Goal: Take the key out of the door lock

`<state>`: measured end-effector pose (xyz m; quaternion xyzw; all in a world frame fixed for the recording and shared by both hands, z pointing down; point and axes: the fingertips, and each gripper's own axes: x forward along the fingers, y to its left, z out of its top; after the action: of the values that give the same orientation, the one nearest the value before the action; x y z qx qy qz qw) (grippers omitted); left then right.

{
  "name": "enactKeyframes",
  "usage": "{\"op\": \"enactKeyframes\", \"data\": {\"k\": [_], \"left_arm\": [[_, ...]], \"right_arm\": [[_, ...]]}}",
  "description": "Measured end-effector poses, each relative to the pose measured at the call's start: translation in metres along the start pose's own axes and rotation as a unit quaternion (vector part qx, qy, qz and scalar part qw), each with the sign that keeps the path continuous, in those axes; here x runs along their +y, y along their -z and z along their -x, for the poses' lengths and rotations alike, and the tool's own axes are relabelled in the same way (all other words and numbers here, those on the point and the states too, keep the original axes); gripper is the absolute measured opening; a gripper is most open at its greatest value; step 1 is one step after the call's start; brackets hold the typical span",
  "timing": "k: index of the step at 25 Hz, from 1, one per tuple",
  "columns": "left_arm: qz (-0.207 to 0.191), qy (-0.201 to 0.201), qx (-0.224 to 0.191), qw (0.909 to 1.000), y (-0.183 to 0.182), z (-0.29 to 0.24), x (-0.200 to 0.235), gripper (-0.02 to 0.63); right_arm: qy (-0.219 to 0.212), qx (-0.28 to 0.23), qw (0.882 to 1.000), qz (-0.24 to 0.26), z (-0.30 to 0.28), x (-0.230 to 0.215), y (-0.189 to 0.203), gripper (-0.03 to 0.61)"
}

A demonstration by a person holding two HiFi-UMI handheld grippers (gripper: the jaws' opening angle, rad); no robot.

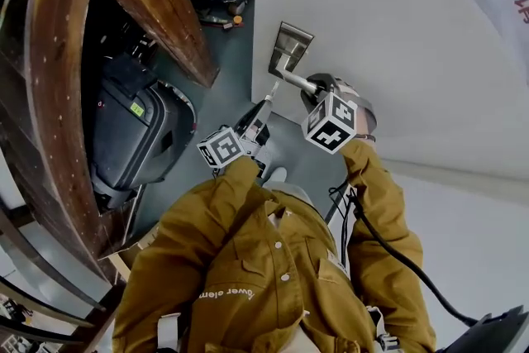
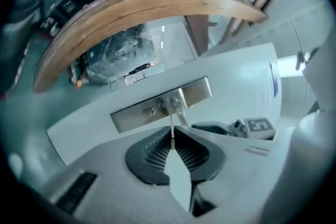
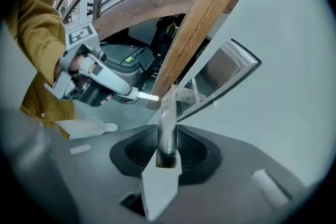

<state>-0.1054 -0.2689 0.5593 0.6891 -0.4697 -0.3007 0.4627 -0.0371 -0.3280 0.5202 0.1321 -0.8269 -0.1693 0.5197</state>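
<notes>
Now | key (image 2: 171, 127) pinched between left fingers (image 2: 151, 153) | right fingers (image 3: 195, 153) (clamping handle (image 3: 167, 124))

Left tongs (image 1: 266, 102) raised, pinched nearly shut; right tongs (image 1: 315, 90) alongside, seemingly clamped partway apart.

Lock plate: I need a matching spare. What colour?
The lock plate is silver-grey metal, best in the left gripper view.

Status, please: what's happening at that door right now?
Left gripper shut on key at lock plate. Right gripper shut on door handle. Nothing blocking.
</notes>
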Motion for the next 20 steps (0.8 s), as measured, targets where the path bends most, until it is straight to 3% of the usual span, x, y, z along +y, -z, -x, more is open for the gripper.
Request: {"op": "enactKeyframes", "data": {"k": [2,5,8,9,11,13,15,17,20], "left_arm": [[-0.135,-0.010,0.023,0.9905,-0.008,0.010,-0.026,0.021],[-0.320,-0.030,0.032,0.9465,-0.025,0.031,-0.068,0.021],[-0.425,-0.028,0.038,0.9039,-0.029,0.047,-0.106,0.021],[-0.447,-0.024,0.044,0.8930,-0.027,0.050,-0.116,0.021],[-0.478,-0.013,0.057,0.8765,-0.020,0.053,-0.133,0.021],[-0.496,-0.005,0.068,0.8657,-0.013,0.054,-0.141,0.021],[-0.503,0.002,0.079,0.8606,-0.004,0.053,-0.145,0.021],[-0.503,0.010,0.092,0.8595,0.007,0.051,-0.146,0.021],[-0.495,0.015,0.111,0.8615,0.022,0.047,-0.145,0.021]], "right_arm": [[0.013,-0.011,1.000,-0.003,0.000,0.000,0.000,0.115],[0.048,-0.041,0.998,-0.028,0.008,-0.004,-0.001,0.117],[0.083,-0.110,0.986,-0.094,0.035,0.000,-0.005,0.115],[0.086,-0.146,0.977,-0.130,0.050,0.004,-0.007,0.093],[0.081,-0.229,0.948,-0.206,0.080,0.014,-0.011,0.006],[0.087,-0.305,0.915,-0.250,0.109,0.021,-0.015,0.005],[0.098,-0.350,0.883,-0.297,0.133,0.029,-0.014,0.005],[0.099,-0.362,0.856,-0.356,0.147,0.039,-0.007,0.005],[0.108,-0.379,0.825,-0.406,0.159,0.046,0.000,0.005]]}}
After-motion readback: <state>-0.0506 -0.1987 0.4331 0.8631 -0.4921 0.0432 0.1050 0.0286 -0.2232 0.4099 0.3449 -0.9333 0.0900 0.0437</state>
